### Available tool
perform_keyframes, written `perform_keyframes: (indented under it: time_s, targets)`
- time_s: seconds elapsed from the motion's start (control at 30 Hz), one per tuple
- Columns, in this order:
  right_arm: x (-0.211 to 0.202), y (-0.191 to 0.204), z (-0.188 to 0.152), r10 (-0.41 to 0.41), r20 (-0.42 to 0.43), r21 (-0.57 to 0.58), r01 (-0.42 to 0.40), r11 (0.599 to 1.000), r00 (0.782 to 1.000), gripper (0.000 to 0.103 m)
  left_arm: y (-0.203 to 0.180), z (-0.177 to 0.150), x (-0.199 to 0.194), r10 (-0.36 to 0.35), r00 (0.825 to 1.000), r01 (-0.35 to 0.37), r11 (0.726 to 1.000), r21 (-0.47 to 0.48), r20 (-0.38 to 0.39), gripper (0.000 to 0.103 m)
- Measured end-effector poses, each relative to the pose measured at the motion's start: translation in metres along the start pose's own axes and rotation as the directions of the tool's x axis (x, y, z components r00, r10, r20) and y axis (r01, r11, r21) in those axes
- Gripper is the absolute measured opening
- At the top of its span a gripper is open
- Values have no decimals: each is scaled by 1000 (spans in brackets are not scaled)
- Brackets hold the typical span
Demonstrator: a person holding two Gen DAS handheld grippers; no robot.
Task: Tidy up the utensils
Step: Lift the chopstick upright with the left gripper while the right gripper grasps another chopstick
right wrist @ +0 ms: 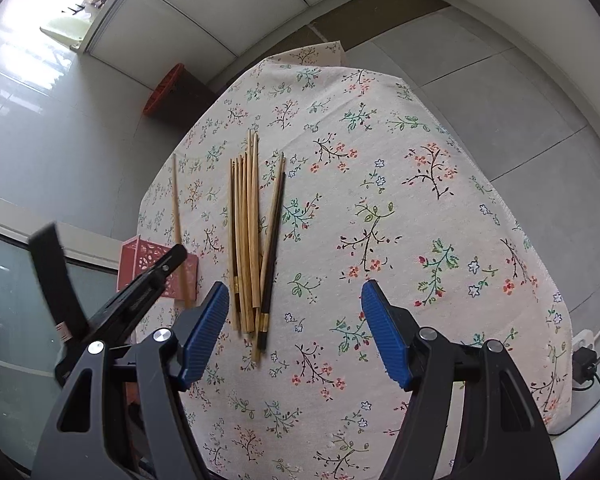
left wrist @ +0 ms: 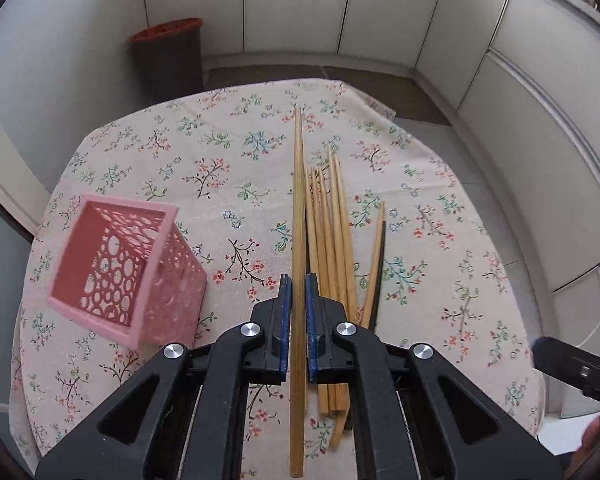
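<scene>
Bamboo is what the left gripper (left wrist: 296,292) has between its blue pads: one long pale chopstick (left wrist: 298,216), clamped near its thick end and lifted clear of the cloth, its thin tip pointing away across the table. In the right wrist view the same stick (right wrist: 176,208) shows slanting up past the left gripper (right wrist: 168,258). On the floral tablecloth (left wrist: 228,152) lies the rest of the pile (right wrist: 252,236), roughly side by side with some crossing: I count about eight pale wooden chopsticks and one dark one (right wrist: 274,248) with gold bands near its thick end, though the overlap makes the pale count uncertain. One pink perforated holder (left wrist: 128,276), square and cut with round holes, is left of the held stick and well apart from the pile; it looks tilted with its opening toward the camera, but whether that is only the lens I cannot tell. The right gripper (right wrist: 294,328) hangs above bare cloth just beside the pile's thick ends, its fingers wide apart with nothing between them. Beyond the table, on the grey floor by white cabinet doors, stands one dark bin with an orange rim (left wrist: 168,56). A power strip with cables (right wrist: 584,352) lies on the floor at the table's right side.
</scene>
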State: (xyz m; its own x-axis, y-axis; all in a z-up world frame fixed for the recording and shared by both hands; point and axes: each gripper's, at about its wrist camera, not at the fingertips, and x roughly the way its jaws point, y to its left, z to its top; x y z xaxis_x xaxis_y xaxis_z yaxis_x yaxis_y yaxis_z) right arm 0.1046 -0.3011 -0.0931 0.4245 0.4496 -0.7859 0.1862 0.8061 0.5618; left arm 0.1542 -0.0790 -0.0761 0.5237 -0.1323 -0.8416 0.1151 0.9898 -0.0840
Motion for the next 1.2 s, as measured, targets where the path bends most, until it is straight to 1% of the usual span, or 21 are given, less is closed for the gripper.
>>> perform_keyframes:
  time_s: [0.07, 0.13, 0.2, 0.23, 0.3, 0.33, 0.4, 0.47, 0.53, 0.57, 0.6, 0.67, 0.77, 0.83, 0.93, 1.0, 1.13, 1.2]
  targets:
    - [9, 4, 2, -8, -12, -6, 8, 1000, 1000, 68, 1, -3, -28, -39, 998, 39, 999, 1, 47, 6]
    - [20, 9, 4, -4, -36, -14, 3, 1000, 999, 65, 8, -5, -54, -77, 993, 78, 997, -10, 85, 6]
    - [36, 16, 8, 1, -80, -29, -3, 1000, 997, 50, 20, -9, -78, -108, 986, 111, 993, -24, 124, 6]
    - [44, 21, 10, 11, -101, -37, -15, 999, 995, 47, 27, -11, -88, -122, 983, 128, 991, -32, 139, 6]
    - [59, 32, 18, 18, -130, -70, -27, 997, 991, 35, 41, -14, -102, -149, 976, 159, 986, -53, 160, 6]
    - [63, 39, 22, 20, -137, -96, -33, 995, 990, 34, 50, -16, -107, -156, 971, 170, 983, -63, 179, 6]
    - [73, 53, 33, 23, -136, -155, -44, 987, 990, 32, 66, -18, -114, -141, 964, 164, 982, -88, 223, 6]
    - [85, 61, 42, 22, -139, -187, -48, 981, 990, 31, 83, -18, -113, -149, 960, 183, 975, -127, 237, 6]
    - [102, 61, 49, 21, -163, -176, -50, 983, 986, 29, 95, -15, -110, -159, 956, 200, 968, -152, 245, 6]
    - [110, 60, 52, 22, -175, -162, -50, 986, 984, 27, 98, -15, -110, -154, 954, 198, 968, -154, 258, 6]
    - [118, 59, 55, 18, -184, -151, -47, 987, 983, 21, 102, -14, -109, -150, 951, 197, 968, -156, 270, 6]
    - [129, 59, 60, 5, -183, -150, -33, 988, 983, 15, 107, -14, -116, -170, 940, 226, 960, -166, 295, 6]
    - [138, 64, 69, -24, -176, -162, -5, 987, 984, 14, 109, -13, -121, -186, 929, 245, 957, -156, 319, 6]
    - [144, 64, 72, -47, -176, -166, 17, 986, 983, 14, 110, -13, -122, -180, 929, 236, 961, -144, 323, 6]
    - [159, 61, 75, -88, -189, -174, 55, 983, 978, 14, 114, -13, -120, -184, 929, 242, 959, -150, 321, 6]
    - [165, 61, 73, -84, -196, -181, 48, 982, 977, 14, 117, -12, -118, -185, 929, 245, 957, -157, 320, 6]
    - [170, 68, 73, -104, -194, -236, 57, 970, 976, 14, 119, -11, -118, -185, 925, 248, 956, -159, 331, 6]
    - [173, 71, 71, -112, -182, -274, 59, 960, 977, 10, 117, -10, -118, -183, 925, 243, 958, -149, 333, 6]
